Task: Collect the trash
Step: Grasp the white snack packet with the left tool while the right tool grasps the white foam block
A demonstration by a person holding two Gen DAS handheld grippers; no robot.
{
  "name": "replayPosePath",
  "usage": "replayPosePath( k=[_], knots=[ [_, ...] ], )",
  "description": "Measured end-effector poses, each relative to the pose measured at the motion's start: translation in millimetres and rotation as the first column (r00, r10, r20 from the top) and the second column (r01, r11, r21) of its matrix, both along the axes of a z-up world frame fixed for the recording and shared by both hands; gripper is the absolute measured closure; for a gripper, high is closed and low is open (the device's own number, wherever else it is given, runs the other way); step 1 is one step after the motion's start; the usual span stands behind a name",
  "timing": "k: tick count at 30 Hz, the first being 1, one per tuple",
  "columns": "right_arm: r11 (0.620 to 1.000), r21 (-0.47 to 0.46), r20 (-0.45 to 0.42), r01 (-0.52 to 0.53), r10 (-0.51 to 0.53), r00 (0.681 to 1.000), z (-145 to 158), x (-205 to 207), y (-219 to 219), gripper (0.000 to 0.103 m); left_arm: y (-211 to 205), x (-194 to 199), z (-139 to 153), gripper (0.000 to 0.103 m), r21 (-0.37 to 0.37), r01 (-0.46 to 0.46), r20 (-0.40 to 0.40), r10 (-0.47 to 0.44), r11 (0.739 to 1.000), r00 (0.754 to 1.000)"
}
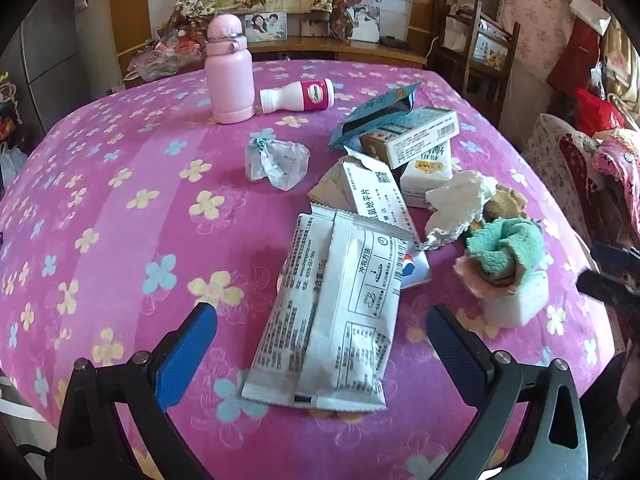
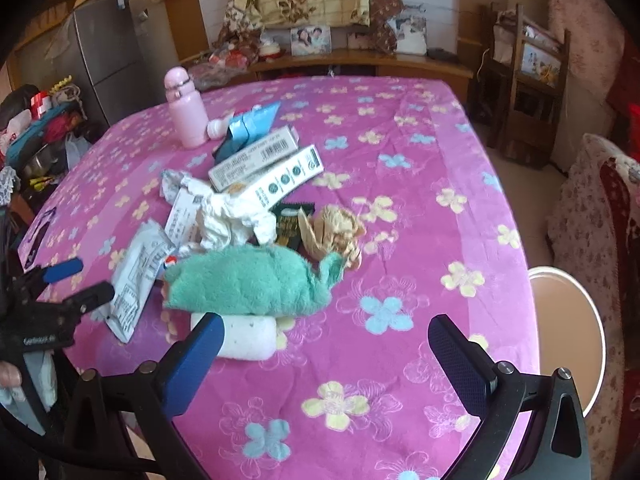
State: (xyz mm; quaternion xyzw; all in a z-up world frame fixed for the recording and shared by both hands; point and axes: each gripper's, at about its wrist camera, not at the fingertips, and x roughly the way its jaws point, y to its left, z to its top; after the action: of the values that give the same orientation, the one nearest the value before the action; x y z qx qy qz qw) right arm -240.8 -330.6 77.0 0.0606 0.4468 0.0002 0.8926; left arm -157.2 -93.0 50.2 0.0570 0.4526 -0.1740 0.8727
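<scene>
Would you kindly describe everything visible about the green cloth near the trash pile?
The green cloth is a fluffy, towel-like rag, mint green, bunched into a loose lump with one corner sticking up. It lies on the pink floral tablecloth, partly resting on a white sponge-like block, beside a crumpled white tissue and crumpled tan paper. In the left wrist view a pinkish layer shows beneath it. Neither hand-held gripper touches it.

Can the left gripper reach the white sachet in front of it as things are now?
Probably yes. The left gripper is open, and the white sachet lies flat on the pink tablecloth between its fingers, with nothing over its near end. Its far end overlaps other wrappers.
</scene>
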Motion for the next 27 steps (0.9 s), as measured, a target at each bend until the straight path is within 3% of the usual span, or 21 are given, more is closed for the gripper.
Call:
replayPosePath(
  k=[5,11,13,14,17,22,27],
  knots=[
    [0.997,0.032,-0.023,-0.074,0.075,0.997,-13.8,-1.9,21.1,0.0,-3.3,12.9,-11.0,0.0,0.012,0.003,-0.032,-0.003,1.0,0.999],
    [0.996,0.05,-0.04,-0.075,0.077,0.996,-33.9,10.7,40.4,0.0,-5.9,24.8,-25.3,0.0,0.005,0.011,-0.075,-0.011,1.0,0.997],
    [0.996,0.06,-0.046,-0.07,0.072,0.996,-40.3,15.0,43.6,0.001,-5.8,24.4,-27.6,0.009,-0.007,0.022,-0.082,-0.022,1.0,0.996],
    [0.995,0.067,-0.045,-0.068,0.071,0.996,-41.5,15.4,43.7,0.007,-5.9,23.8,-28.2,0.02,-0.014,0.032,-0.09,-0.033,0.999,0.995],
    [0.988,0.13,-0.045,-0.082,0.089,0.995,-43.9,14.0,40.2,0.05,-5.2,20.3,-24.7,0.03,-0.034,0.048,-0.093,-0.051,0.998,0.994],
    [0.988,0.126,-0.039,-0.085,0.09,0.995,-36.4,0.6,32.3,0.055,3.6,6.9,-8.7,0.036,-0.056,0.053,-0.076,-0.058,0.997,0.995],
    [0.986,0.147,-0.029,-0.073,0.078,0.997,-23.3,-22.4,11.9,0.055,8.6,-10.2,30.6,0.036,-0.071,0.067,-0.009,-0.068,0.995,0.998]
  ],
)
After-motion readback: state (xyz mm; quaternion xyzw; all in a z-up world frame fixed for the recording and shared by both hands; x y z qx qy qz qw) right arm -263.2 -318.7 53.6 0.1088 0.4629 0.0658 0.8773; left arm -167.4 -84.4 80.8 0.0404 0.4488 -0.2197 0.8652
